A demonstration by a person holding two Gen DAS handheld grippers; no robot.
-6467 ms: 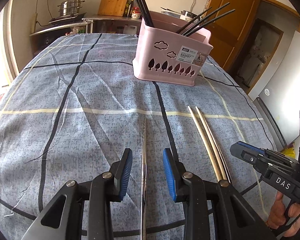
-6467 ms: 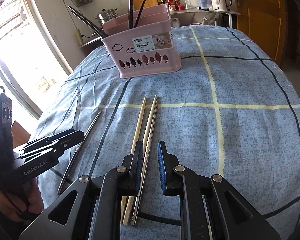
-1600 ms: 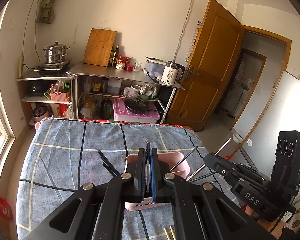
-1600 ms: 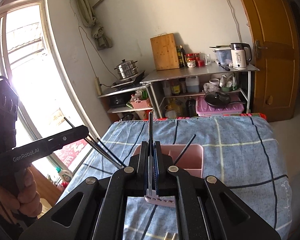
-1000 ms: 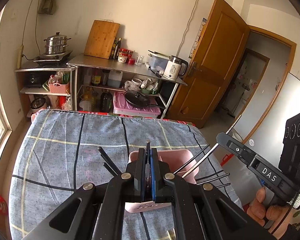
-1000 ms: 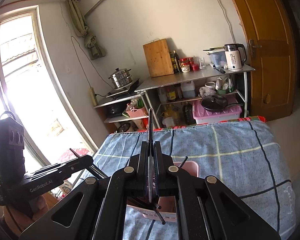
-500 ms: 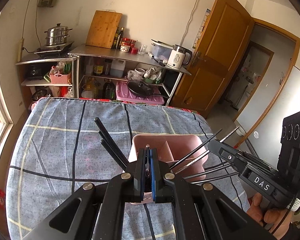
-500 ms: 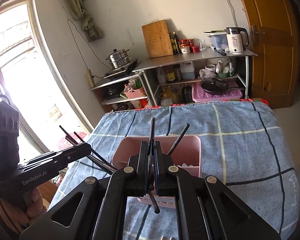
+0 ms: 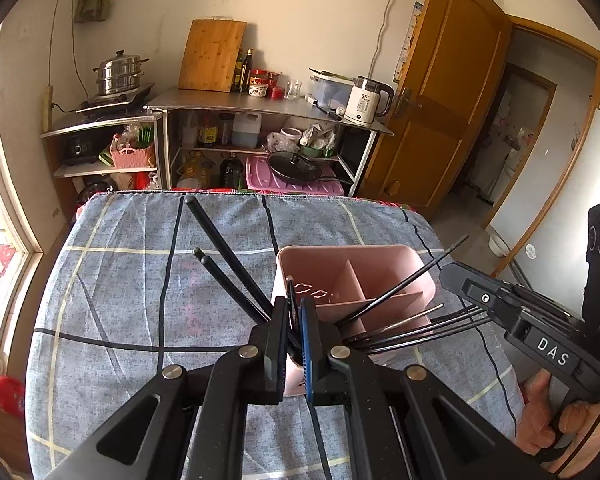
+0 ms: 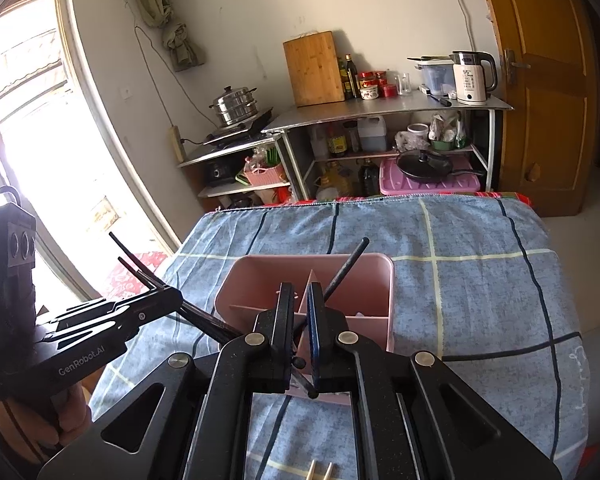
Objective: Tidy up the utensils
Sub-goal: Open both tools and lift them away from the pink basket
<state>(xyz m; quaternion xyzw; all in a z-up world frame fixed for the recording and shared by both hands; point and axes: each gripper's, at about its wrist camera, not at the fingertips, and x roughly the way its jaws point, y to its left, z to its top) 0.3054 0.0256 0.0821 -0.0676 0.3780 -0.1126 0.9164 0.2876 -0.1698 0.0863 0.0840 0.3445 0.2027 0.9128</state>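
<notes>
The pink divided basket [image 9: 340, 248] [image 10: 300, 257] stands on the checked cloth just beyond both grippers. My left gripper [image 9: 296, 300] hangs over its near left compartment. Its jaws are opening, with a thin dark chopstick [image 9: 290, 282] loose in the gap by the left pad. My right gripper [image 10: 299, 288] is over the near middle of the basket. Its jaws are opening too, and a dark chopstick [image 10: 305, 380] lies slanted between them, its top sunk below the fingertips. Black chopsticks [image 9: 220, 240] lean out of the basket's left side, and thin ones [image 9: 412, 284] out of its right.
Each gripper shows in the other's view, the right gripper [image 9: 460, 280] and the left gripper [image 10: 172, 300], held by a person's hands [image 9: 540, 420]. Two wooden chopsticks [image 10: 320, 470] lie on the cloth [image 10: 480, 300] near me. Kitchen shelves [image 9: 260, 108] stand behind the table's far edge.
Both grippers have sunk towards the basket, which now looks larger and closer. Both pairs of jaws have parted a little. The right chopstick's top no longer sticks up above the fingertips.
</notes>
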